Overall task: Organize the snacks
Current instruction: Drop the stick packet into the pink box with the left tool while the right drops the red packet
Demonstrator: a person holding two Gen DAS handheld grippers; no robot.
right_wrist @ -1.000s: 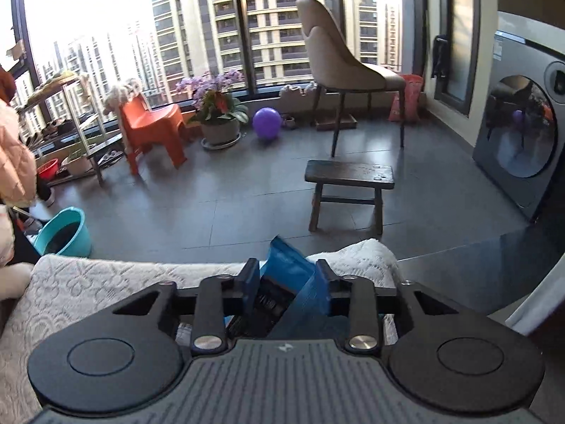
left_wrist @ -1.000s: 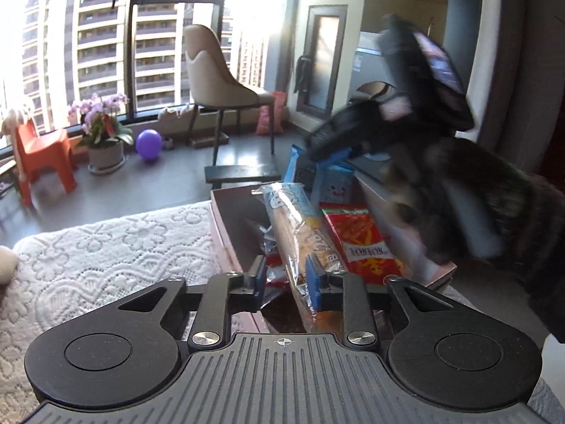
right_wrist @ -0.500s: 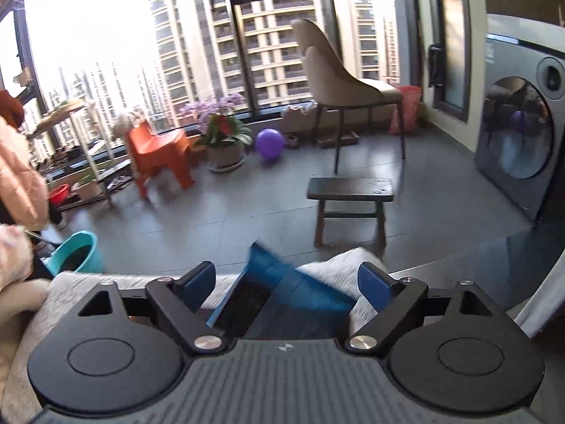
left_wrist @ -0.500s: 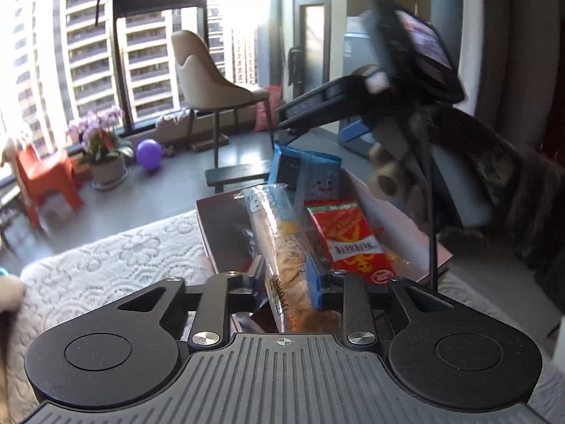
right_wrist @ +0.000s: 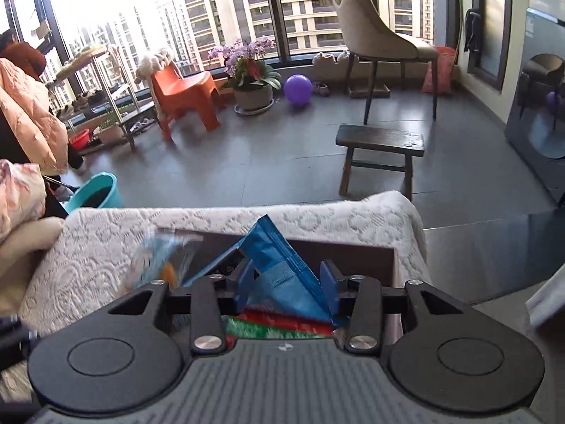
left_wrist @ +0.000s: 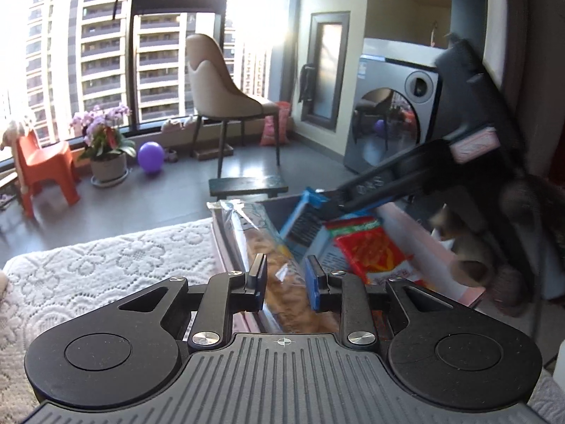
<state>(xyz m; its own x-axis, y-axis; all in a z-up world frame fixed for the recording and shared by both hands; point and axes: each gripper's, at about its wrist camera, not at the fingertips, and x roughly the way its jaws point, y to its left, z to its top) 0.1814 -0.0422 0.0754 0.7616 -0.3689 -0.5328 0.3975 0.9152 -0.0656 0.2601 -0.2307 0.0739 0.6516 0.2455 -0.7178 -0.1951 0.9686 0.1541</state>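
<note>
While both grippers are held over the pink box on the white lace cloth, the snacks are seen inside it. A long clear packet of biscuits lies along the box's left side and runs between the pads of the left gripper, which are pinched onto it. Right of it a blue packet stands tilted against a red packet lying flat. The right gripper is seen in the left view reaching in from the right, its tips at the blue packet's top. Its jaws have just been closing from a wide spread; in its own view the packet sits between the pads, but whether they press on it cannot be told.
</note>
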